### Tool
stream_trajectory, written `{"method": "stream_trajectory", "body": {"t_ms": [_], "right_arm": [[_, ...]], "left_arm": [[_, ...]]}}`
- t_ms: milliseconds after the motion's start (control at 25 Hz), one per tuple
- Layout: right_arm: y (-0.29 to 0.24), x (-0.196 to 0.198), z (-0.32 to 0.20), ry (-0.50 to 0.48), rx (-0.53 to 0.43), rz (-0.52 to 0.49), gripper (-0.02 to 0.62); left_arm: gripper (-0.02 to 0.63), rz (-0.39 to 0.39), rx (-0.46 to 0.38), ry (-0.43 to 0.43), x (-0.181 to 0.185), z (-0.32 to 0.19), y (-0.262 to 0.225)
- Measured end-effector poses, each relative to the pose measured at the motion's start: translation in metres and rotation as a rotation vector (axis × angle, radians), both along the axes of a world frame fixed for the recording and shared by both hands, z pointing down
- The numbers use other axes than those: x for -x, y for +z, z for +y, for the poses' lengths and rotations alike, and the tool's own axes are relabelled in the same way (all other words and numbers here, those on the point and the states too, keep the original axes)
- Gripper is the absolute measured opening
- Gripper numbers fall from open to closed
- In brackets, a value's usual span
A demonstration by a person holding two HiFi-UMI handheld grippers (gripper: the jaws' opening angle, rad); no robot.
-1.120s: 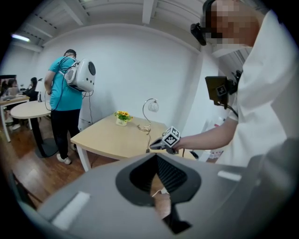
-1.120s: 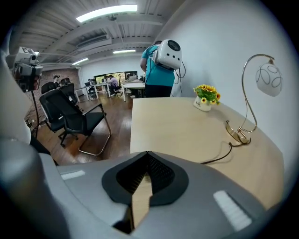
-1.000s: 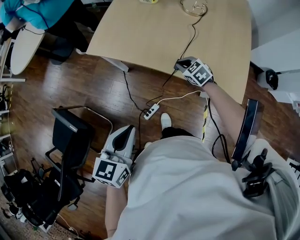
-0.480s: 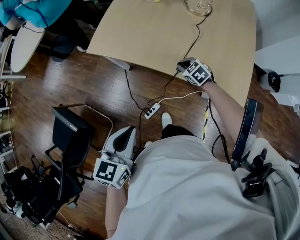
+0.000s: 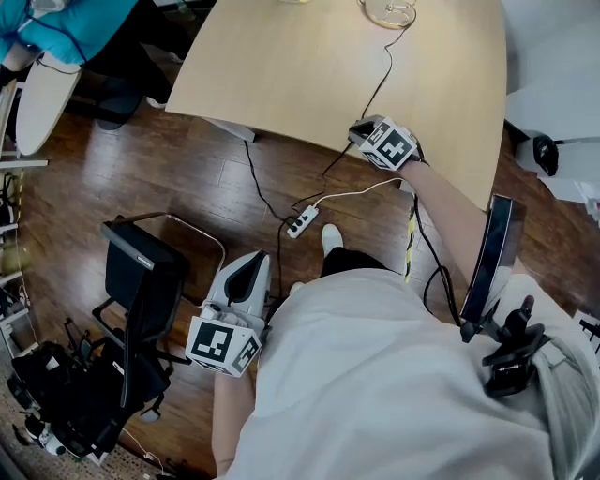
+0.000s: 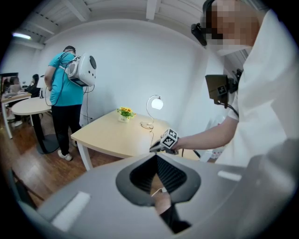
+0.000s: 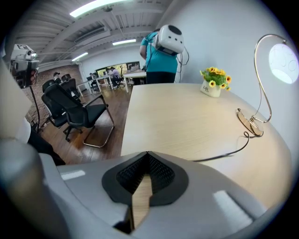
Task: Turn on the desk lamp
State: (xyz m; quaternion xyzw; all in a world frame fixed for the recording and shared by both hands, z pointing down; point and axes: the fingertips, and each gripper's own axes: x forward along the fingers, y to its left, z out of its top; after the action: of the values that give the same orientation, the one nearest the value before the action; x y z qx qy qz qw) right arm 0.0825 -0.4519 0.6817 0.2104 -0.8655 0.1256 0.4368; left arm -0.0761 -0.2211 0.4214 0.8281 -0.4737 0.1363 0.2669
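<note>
The desk lamp has a thin curved stem, a pale round globe [image 7: 284, 57] and a flat ring base [image 7: 251, 123] on the beige table [image 7: 177, 116]. Its black cable [image 7: 224, 154] runs toward me. In the head view the lamp base [image 5: 388, 11] sits at the table's far edge. My right gripper [image 5: 359, 132] hovers over the table's near edge, well short of the lamp, jaws shut and empty. My left gripper [image 5: 251, 264] hangs low beside my body above the floor, also shut and empty. From the left gripper view the lamp globe [image 6: 157, 103] looks bright white.
A pot of yellow flowers [image 7: 214, 80] stands on the table left of the lamp. A white power strip [image 5: 302, 222] with cables lies on the wooden floor. A black office chair [image 5: 141, 272] stands at my left. A person in a teal shirt [image 6: 65, 88] stands beyond the table.
Hardly anything differs. My right gripper has stayed over the table's near edge, drifting slightly left in the view. The left gripper has not moved.
</note>
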Motion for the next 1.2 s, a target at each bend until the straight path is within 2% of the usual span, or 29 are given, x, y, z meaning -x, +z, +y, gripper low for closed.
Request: {"method": "stream_trajectory", "body": {"t_ms": [200, 720, 920, 1200], "right_arm": [[0.002, -0.003, 0.002, 0.019, 0.005, -0.021, 0.003], [0.002, 0.001, 0.002, 0.014, 0.014, -0.002, 0.005], [-0.002, 0.005, 0.000, 0.034, 0.026, -0.050, 0.005], [-0.032, 0.010, -0.002, 0.041, -0.037, -0.122, 0.005]], "left_arm": [[0.020, 0.004, 0.003, 0.005, 0.000, 0.001, 0.002], [0.020, -0.004, 0.000, 0.021, -0.001, 0.002, 0.002], [0.020, -0.011, -0.007, 0.031, 0.001, 0.003, -0.001], [0.020, -0.016, -0.031, 0.056, 0.004, -0.001, -0.006]]}}
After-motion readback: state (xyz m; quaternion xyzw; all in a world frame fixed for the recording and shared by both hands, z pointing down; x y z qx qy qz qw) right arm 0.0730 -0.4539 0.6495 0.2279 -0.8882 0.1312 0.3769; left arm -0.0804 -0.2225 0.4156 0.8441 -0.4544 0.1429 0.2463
